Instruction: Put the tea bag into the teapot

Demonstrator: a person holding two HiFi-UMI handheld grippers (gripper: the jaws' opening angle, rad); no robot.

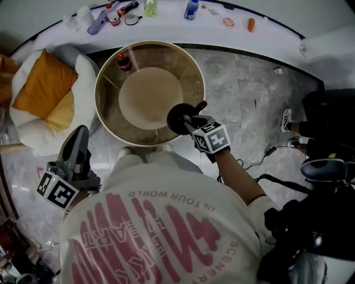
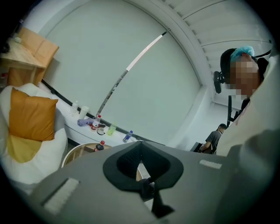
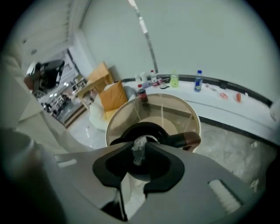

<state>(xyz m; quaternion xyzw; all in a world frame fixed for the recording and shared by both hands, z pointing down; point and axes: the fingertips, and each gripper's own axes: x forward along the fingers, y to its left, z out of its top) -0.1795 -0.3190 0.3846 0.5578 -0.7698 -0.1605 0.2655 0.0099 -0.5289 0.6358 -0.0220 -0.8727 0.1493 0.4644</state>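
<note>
Right tongs (image 3: 139,148): tips pinched on the tea bag (image 3: 138,153), a small crumpled pale packet that hangs from the tips. Grip looks firm, nothing slack.

Directly beyond the bag is the black teapot (image 3: 127,132), lid off, mouth open, brown handle (image 3: 192,139) sticking out to the right. From the right gripper view the bag lines up with the mouth. Whether it has dipped below the rim I cannot tell. In the head view the right tongs (image 1: 188,121) sit right at the teapot (image 1: 177,117).

Left tongs (image 2: 141,142): tips together, nothing between them. They are held off to the person's left, well apart from the pot, aimed at the far wall.

Progress, as I read it: bag picked up and brought to the pot. The lowering and the release are left. Bag is not yet in.

Around: the pot stands at the near edge of a round glass-topped table (image 1: 108,127). A dark cola bottle (image 1: 123,61) stands at the far side of the table, well clear. A white beanbag with an orange cushion (image 1: 41,83) lies to the left. A ledge along the wall carries small bottles (image 1: 191,9).

Nothing blocks the drop. The one risk I see is the bag catching on the rim.
</note>
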